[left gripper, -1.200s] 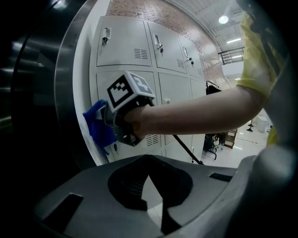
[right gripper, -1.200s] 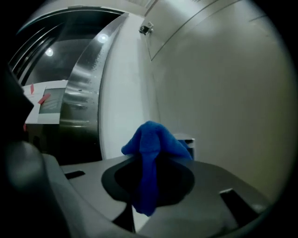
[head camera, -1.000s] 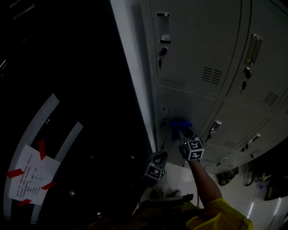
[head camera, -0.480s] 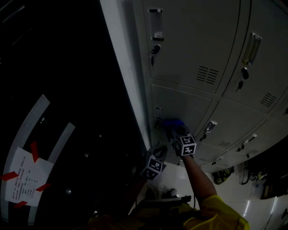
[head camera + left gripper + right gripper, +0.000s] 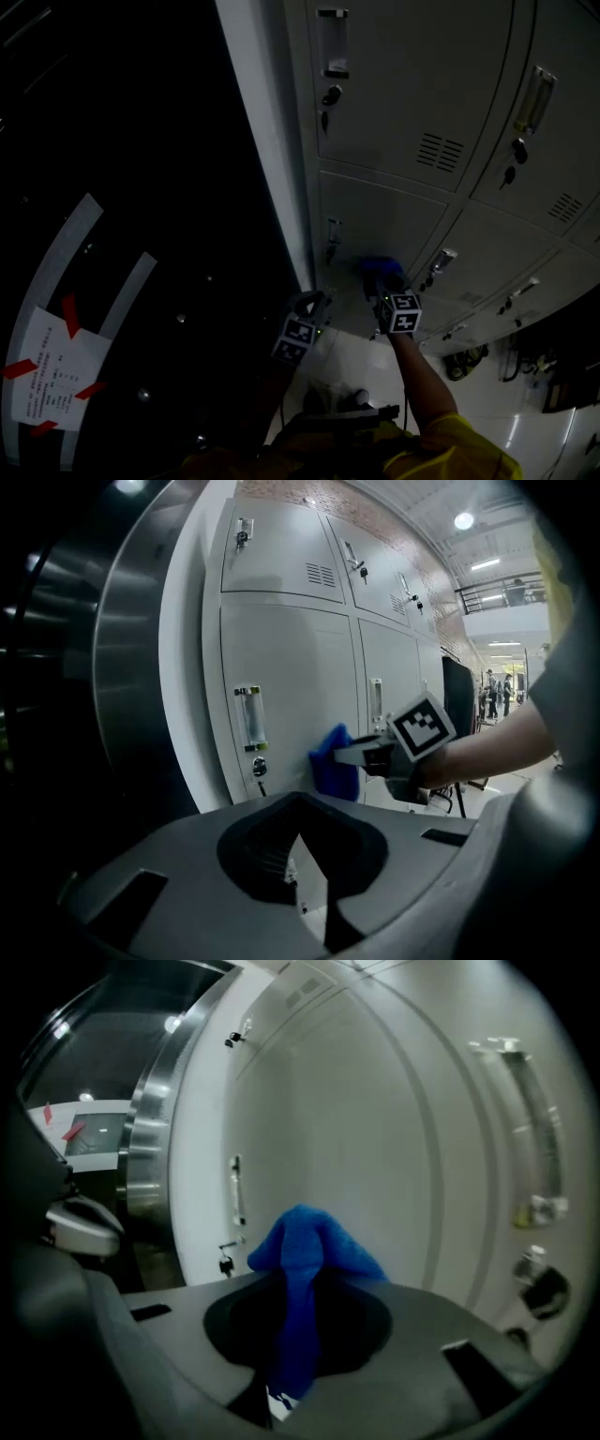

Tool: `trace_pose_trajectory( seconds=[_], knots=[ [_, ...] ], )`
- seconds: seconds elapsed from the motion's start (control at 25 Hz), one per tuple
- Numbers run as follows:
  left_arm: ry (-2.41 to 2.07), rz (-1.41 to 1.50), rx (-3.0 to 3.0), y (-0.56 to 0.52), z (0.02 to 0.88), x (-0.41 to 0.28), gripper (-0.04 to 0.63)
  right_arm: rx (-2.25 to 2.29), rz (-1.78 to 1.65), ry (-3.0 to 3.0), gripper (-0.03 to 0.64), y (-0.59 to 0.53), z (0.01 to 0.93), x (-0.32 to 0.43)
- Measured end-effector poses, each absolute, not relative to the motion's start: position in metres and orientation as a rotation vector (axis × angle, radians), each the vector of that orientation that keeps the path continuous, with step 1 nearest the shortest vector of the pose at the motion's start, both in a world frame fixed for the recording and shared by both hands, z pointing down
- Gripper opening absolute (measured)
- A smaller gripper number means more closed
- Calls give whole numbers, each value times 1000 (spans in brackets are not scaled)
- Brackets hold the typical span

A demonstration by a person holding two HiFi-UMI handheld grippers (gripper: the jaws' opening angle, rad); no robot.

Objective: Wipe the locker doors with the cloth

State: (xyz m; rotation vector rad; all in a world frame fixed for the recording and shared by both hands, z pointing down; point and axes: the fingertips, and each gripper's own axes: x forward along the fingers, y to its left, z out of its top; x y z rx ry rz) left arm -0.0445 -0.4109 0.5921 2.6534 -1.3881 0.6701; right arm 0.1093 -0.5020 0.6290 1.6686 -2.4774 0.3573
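Blue cloth [image 5: 305, 1241], one, pinched in right gripper [image 5: 382, 284] against locker door [image 5: 375, 220]; left gripper [image 5: 309, 305] empty, jaws seemingly together

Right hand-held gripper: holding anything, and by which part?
The right hand-held gripper grips the blue cloth by a bunched fold; the rest bulges past the jaws.

white paper notice [image 5: 52, 375] stuck with red tape [image 5: 19, 367], pale band [image 5: 58, 272] beside it, curved steel column [image 5: 131, 667], round ceiling light [image 5: 460, 520]
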Motion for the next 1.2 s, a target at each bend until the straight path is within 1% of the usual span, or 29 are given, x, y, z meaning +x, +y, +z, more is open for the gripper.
trace_pose_trajectory(
  seconds=[0.12,0.2,0.28,0.36,0.52,0.64,0.76,0.84,0.96,1.12,1.2],
  knots=[
    [-1400,682,2654,-425,588,-45,3,1758,446,-2353,66,-489,669,171],
    [-1410,701,2650,-434,585,-43,3,1782,474,-2326,66,-488,681,182],
    [-1407,690,2653,-435,576,-39,3,1791,490,-2330,66,-491,684,176],
    [-1405,663,2654,-432,572,-40,3,1685,503,-2411,66,-498,686,143],
    [-1437,661,2637,-423,563,-52,3,1453,504,-2489,64,-531,688,41],
    [-1467,675,2644,-409,545,-61,3,1373,520,-2557,66,-553,686,-27],
    [-1481,699,2613,-401,544,-71,3,1374,654,-2580,66,-560,690,-53],
    [-1500,729,2608,-403,541,-76,3,1411,669,-2560,66,-551,690,-43],
    [-1490,744,2627,-410,539,-74,3,1475,602,-2543,66,-511,676,6],
    [-1415,667,2649,-410,545,-58,3,1570,426,-2532,66,-430,603,88],
    [-1380,667,2664,-406,545,-45,3,1619,295,-2521,66,-401,565,114]
  ],
)
